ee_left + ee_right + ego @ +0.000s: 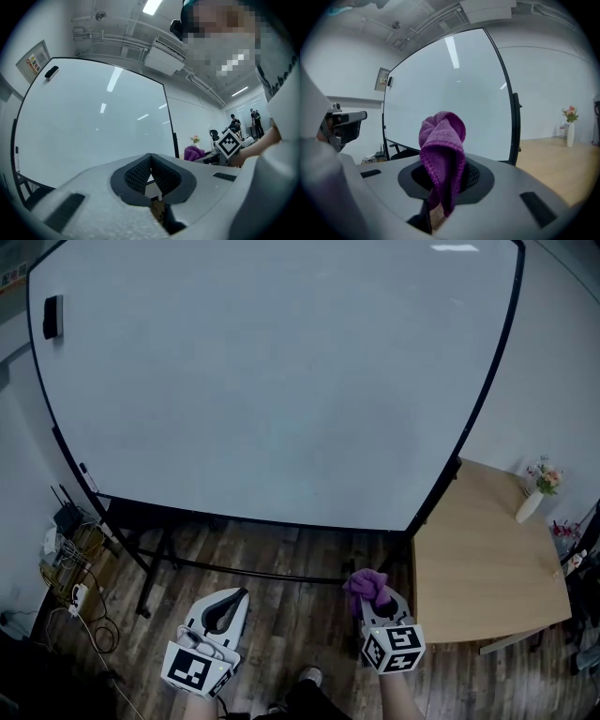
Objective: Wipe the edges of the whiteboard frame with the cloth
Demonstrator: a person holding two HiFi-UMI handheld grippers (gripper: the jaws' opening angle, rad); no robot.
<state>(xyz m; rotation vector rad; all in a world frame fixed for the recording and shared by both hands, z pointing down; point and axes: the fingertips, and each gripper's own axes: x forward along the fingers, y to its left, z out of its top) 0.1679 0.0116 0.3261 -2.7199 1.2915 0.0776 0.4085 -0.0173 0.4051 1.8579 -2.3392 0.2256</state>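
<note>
Two grippers: both are held low over the wooden floor (281,601), in front of the whiteboard (272,381) and apart from it
Left gripper (228,607): jaws closed together at the tips in the left gripper view, with nothing between them; it points up towards the board's lower edge
Right gripper (377,604): jaws clamped on the purple cloth (367,585); in the right gripper view the cloth (443,150) stands up in a bunch above the pads and a fold hangs down in front of them
Cloth position: below the board's lower right corner and just beside the near corner of the wooden table (483,559); not touching the frame
Whiteboard frame (489,390): a thin black border round a blank white surface; the board stands on dark legs
Eraser (52,317): a small dark block stuck on the board near its upper left corner
Table: light wood, to the right of the board; a white vase of flowers (534,499) stands at its far edge
Left of the board: a tangle of cables and small devices (70,559) on the floor by the wall
</note>
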